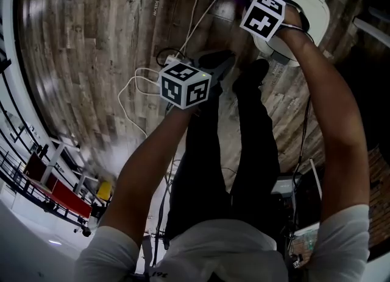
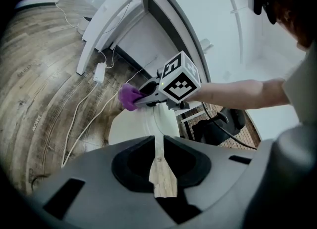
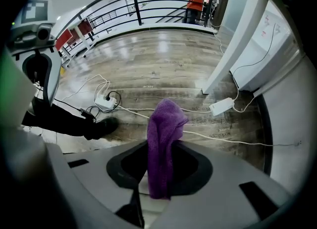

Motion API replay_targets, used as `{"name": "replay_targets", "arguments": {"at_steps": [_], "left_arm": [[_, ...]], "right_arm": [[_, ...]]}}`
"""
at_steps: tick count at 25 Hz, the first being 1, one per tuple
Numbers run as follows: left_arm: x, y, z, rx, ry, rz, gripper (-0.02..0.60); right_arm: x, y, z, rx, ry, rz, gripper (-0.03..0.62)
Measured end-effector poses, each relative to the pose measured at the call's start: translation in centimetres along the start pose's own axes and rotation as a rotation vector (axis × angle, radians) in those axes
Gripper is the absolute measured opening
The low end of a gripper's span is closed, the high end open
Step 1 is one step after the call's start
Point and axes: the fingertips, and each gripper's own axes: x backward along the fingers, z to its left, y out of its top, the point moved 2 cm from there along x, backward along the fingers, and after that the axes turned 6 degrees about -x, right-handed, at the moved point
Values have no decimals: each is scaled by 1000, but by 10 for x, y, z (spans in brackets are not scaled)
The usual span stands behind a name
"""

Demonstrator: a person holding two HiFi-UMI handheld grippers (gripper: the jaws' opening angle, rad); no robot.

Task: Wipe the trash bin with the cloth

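Plank floor (image 1: 91, 43), cloth (image 3: 166, 139) in jaws of right gripper (image 3: 159, 173), apparently over bin (image 1: 311, 0)

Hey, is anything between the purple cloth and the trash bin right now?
Nothing visible is. The right gripper holds the cloth just above the white trash bin, with no object between them.

Wood-plank floor (image 1: 91, 43) bears a white trash bin (image 1: 314, 7), cables (image 3: 224, 138) (white), perhaps a power strip (image 3: 104, 102).
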Motion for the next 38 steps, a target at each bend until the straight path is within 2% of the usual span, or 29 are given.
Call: {"name": "replay_targets", "arguments": {"at_steps": [14, 24, 32, 38], "left_arm": [[22, -21, -3, -18, -2, 39, 54], [35, -21, 1, -47, -3, 77, 54], [29, -13, -7, -109, -29, 131, 54], [13, -12, -25, -148, -60, 178, 54]], "right_arm": [[3, -14, 88, -9, 68, 28, 107], [14, -35, 144, -71, 110, 8, 107], [18, -94, 179, -188, 129, 51, 107], [35, -150, 180, -356, 99, 46, 107]]}}
